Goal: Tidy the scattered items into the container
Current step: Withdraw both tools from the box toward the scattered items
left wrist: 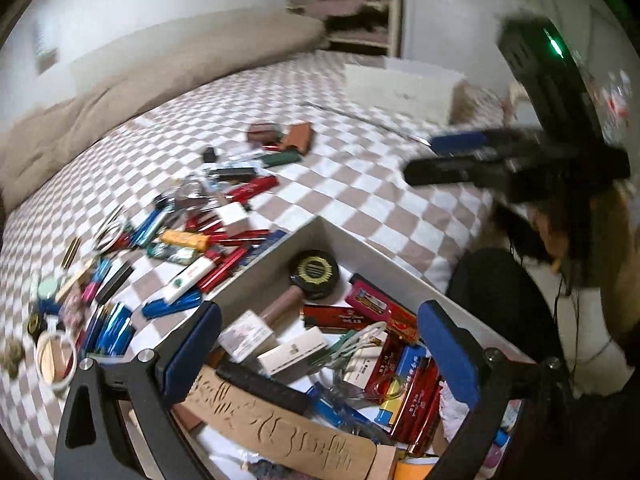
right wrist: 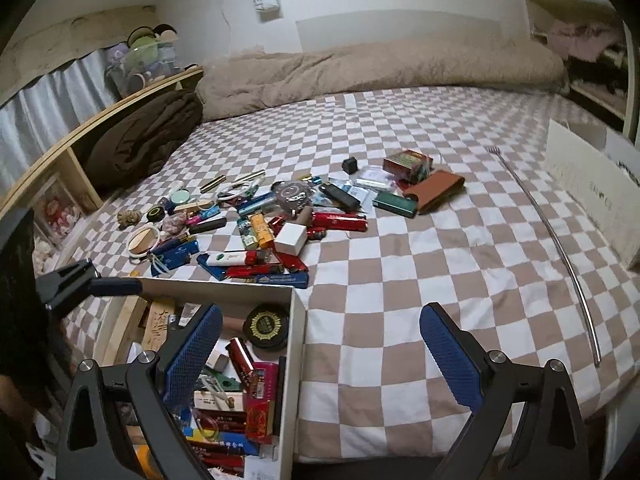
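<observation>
Your left gripper (left wrist: 320,344) hangs over the container (left wrist: 404,270), fingers spread wide, holding nothing. Your right gripper (right wrist: 320,350), equally wide and empty, straddles the container's right wall. The scattered items (right wrist: 256,224) lie on the bed (right wrist: 440,260) just beyond; approach low and take one. Only the right view shows the metal rod (right wrist: 560,248) whole.

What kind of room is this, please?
Most likely a bedroom: the items lie on a bed with a checkered sheet, a rumpled beige duvet along the wall, and a shelf with plush toys beside it.
</observation>
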`<state>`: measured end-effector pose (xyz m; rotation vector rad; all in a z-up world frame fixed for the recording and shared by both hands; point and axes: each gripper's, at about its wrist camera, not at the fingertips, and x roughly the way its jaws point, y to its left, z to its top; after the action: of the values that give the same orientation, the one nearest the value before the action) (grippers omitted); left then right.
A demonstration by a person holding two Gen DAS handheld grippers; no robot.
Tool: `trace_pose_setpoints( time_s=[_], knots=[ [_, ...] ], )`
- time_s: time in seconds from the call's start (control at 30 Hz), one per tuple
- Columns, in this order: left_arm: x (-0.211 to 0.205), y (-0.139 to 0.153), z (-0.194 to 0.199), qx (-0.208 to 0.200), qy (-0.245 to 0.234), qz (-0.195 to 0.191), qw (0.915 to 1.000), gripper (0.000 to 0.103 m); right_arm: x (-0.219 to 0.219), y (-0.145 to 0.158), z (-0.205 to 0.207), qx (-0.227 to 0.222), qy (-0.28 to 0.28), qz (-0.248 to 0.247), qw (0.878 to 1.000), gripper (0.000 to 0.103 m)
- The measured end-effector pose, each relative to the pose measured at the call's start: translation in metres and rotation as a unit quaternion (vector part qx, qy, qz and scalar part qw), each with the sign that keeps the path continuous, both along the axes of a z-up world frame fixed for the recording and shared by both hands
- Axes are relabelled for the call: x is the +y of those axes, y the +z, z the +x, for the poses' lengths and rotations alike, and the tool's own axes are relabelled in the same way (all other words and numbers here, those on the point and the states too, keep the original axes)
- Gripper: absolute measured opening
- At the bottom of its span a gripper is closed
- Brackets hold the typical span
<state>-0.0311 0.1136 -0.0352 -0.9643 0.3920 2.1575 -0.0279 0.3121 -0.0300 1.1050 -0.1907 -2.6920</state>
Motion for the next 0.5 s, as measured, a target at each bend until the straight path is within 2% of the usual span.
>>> trace_pose_setpoints(
  time_s=[0.27, 0.37, 0.5],
  knots=[
    [-0.041, 0.013, -0.002, 0.022, 0.091, 0.049, 0.9944, 0.100, -0.016, 0.002, 0.009, 0.012, 0.012, -0.014, 1.000, 0.099],
    [-0.052, 0.015, -0.002, 0.028, 0.123, 0.050, 0.9907, 0.100, -0.022, 0.002, 0.011, 0.014, 0.011, -0.007, 1.000, 0.099],
    [-0.058, 0.016, 0.001, 0.059, 0.161, 0.037, 0.9845, 0.100, -0.031, 0.001, 0.013, 0.019, 0.011, 0.002, 1.000, 0.099]
  ],
)
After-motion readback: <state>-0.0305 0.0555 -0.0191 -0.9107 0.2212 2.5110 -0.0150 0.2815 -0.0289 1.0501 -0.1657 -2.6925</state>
